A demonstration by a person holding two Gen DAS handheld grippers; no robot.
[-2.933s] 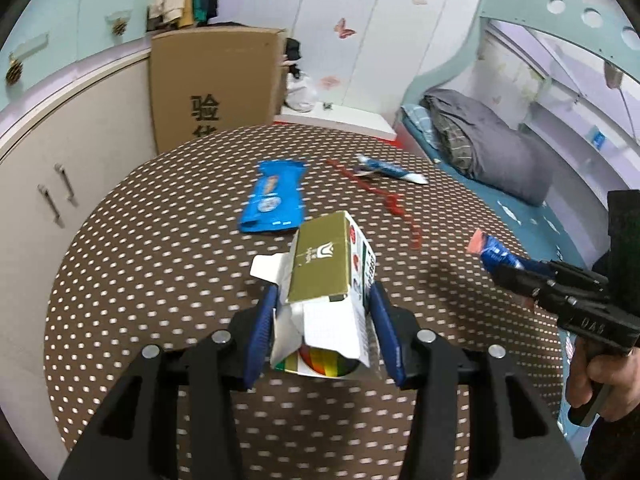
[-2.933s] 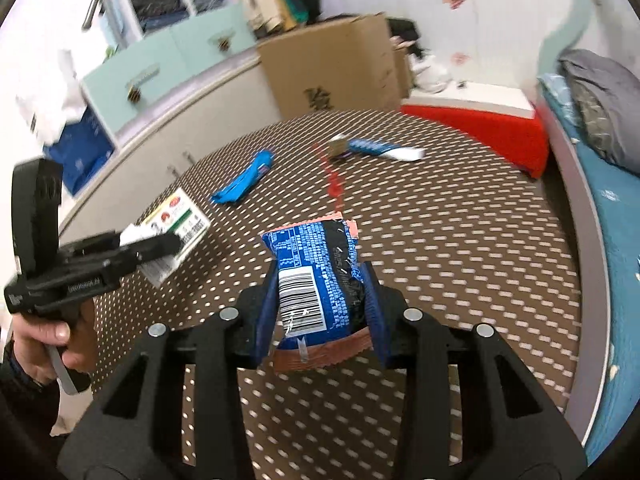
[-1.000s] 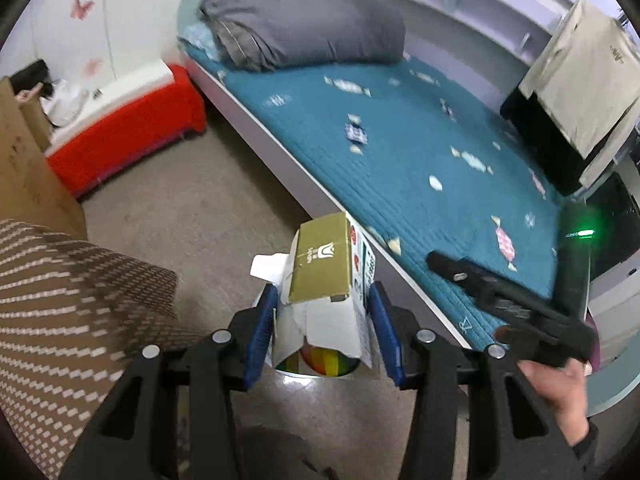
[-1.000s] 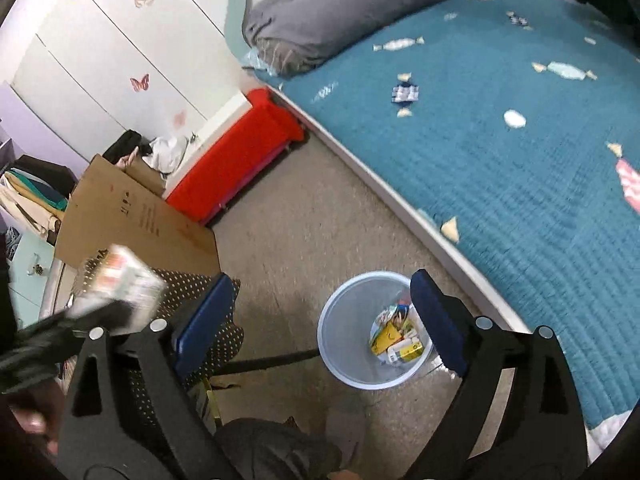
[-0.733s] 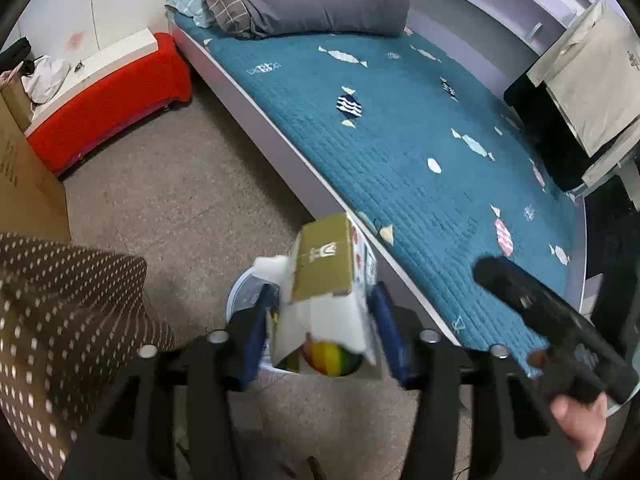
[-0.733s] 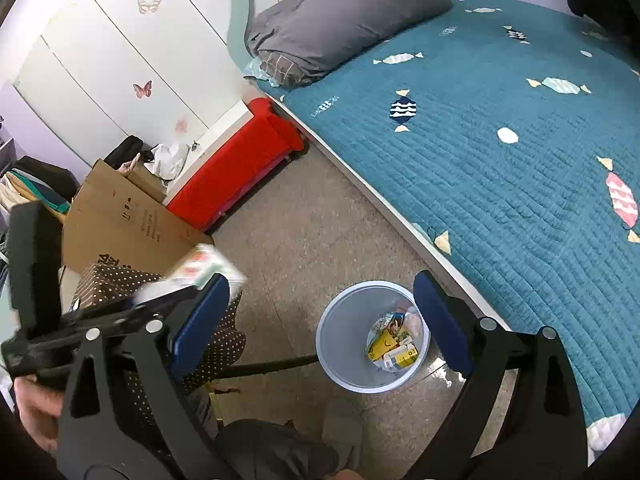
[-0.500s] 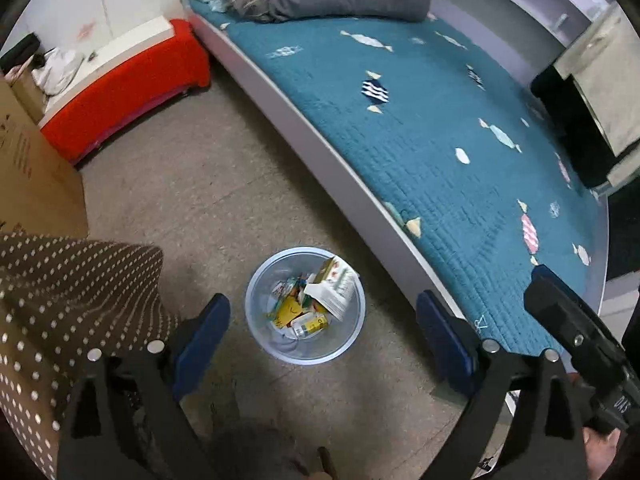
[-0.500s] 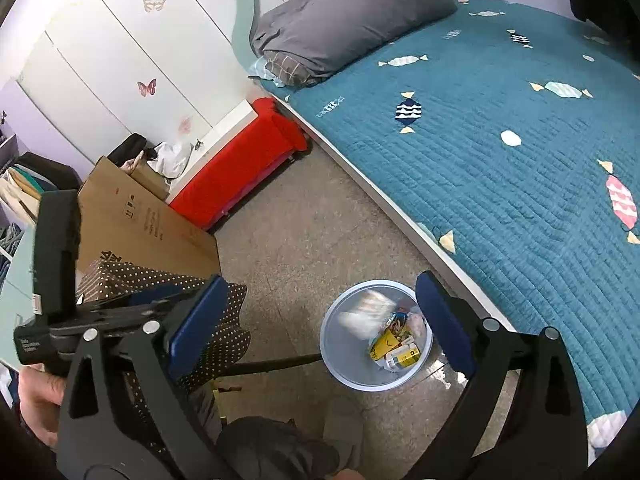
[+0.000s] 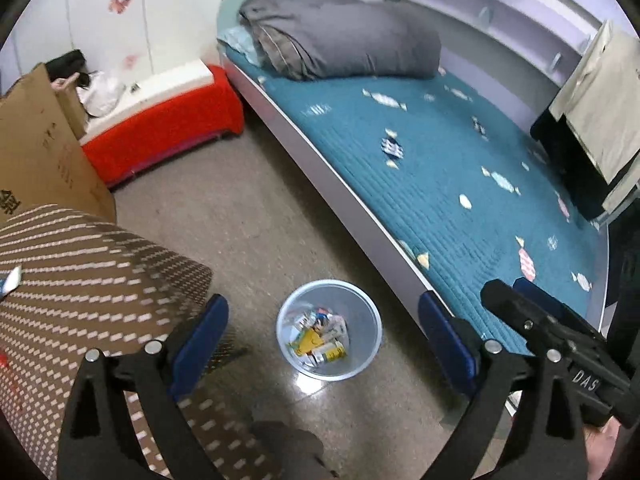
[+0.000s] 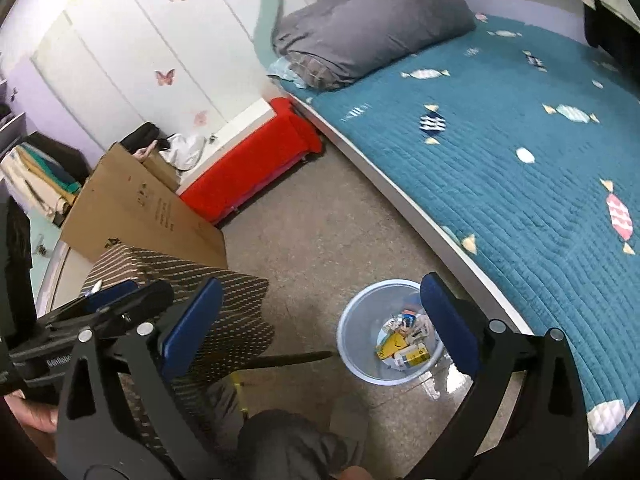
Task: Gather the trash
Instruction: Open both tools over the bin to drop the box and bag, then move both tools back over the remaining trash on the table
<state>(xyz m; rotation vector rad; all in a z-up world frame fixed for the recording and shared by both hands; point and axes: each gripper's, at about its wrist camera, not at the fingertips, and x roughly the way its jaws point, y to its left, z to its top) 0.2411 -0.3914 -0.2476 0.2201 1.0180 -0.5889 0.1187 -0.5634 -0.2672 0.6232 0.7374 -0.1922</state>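
- The left gripper (image 9: 324, 332) hung with its fingers wide apart and empty above the trash bin (image 9: 362, 320).
- The right gripper (image 10: 320, 320) was opening, nothing between its fingers.

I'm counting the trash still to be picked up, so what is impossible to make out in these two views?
- Bin contents: both views, too small and piled to count.
- Tabletop: left wrist view, cut off by the edge; one scrap only partly shows.
- Tabletop: right wrist view, hidden behind the left gripper and the right gripper.
- Floor beside the bin: right wrist view, covered by the person's knee.
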